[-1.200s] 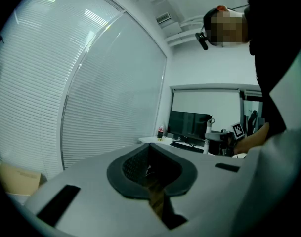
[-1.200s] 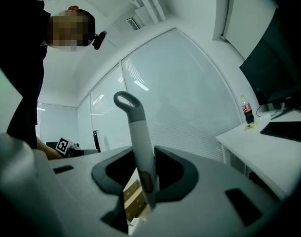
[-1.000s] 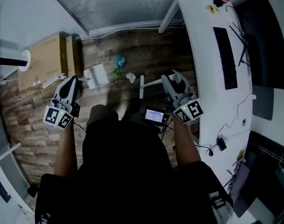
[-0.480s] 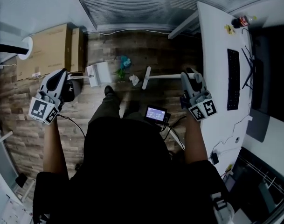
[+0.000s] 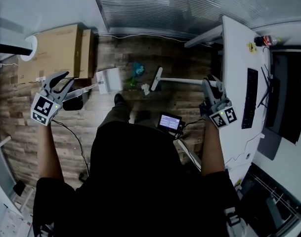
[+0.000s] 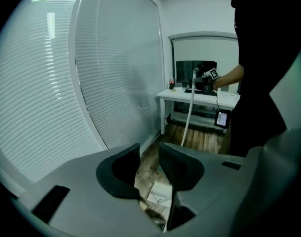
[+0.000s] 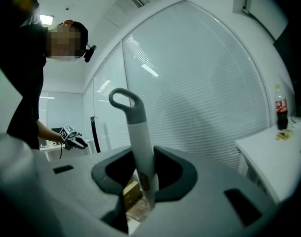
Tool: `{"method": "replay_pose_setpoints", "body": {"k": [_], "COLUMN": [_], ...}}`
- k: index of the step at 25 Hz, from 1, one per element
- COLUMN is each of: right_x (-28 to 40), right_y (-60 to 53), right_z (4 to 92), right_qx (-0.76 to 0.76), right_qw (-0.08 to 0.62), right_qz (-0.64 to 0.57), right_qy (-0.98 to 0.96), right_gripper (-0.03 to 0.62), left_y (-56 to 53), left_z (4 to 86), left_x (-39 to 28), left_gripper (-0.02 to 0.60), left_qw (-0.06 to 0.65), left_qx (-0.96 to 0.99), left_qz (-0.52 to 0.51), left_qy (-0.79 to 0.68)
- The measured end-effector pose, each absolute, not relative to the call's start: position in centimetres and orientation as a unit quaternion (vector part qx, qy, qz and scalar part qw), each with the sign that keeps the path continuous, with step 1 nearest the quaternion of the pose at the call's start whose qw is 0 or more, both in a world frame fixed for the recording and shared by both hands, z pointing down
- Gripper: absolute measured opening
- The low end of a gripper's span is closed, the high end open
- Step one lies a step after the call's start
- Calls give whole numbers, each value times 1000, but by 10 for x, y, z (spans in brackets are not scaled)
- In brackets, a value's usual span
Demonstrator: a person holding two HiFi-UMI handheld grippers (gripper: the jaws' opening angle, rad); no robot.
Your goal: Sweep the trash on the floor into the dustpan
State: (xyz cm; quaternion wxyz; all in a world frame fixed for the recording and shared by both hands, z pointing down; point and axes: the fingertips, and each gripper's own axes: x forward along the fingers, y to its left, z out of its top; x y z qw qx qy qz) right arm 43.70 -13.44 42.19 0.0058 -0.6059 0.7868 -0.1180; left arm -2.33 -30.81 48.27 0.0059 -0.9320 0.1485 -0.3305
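A white dustpan (image 5: 108,80) lies on the wooden floor, its thin handle pointing left toward my left gripper (image 5: 66,81). That gripper's jaws have just been opening and stand open with nothing between them; through the gap in the left gripper view (image 6: 149,154) I see the dustpan (image 6: 159,197) below. A teal scrap (image 5: 137,68) and a crumpled white paper (image 5: 146,89) lie beside the white broom head (image 5: 156,78). The broom handle (image 7: 139,142) runs right into my right gripper (image 5: 213,94), which is shut on it.
Cardboard boxes (image 5: 59,48) stand along the wall at left. A white desk (image 5: 235,68) with keyboard (image 5: 250,98), monitor (image 5: 286,90) and a bottle (image 7: 280,108) fills the right side. Window blinds (image 5: 190,4) run along the far wall. A small lit screen (image 5: 169,122) hangs at my waist.
My left gripper swung out to the left and its jaws opened. The right gripper moved right with the broom handle in it. The whole view shifted as I stepped.
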Motion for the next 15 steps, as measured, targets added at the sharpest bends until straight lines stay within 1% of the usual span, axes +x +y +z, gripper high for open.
{"method": "replay_pose_setpoints", "body": {"k": [4, 7, 11, 15], "right_x": [443, 442, 437, 438], "right_y": [-149, -165, -189, -206], "right_z": [425, 428, 432, 436], "right_qx": [-612, -606, -581, -539], "right_qw": [28, 21, 18, 16], "right_qz": [-139, -144, -143, -144], "right_qy": [778, 782, 801, 830], "right_gripper": [106, 104, 103, 101], "left_y": [-311, -302, -275, -249], "left_z": [516, 538, 560, 591], "left_x": [-35, -43, -54, -67], "left_gripper": [174, 228, 267, 270], "left_qw": [-2, -36, -88, -89], "left_qx": [-912, -895, -867, -820], "left_qz": [-403, -444, -486, -559], "left_qy": [81, 16, -59, -89]}}
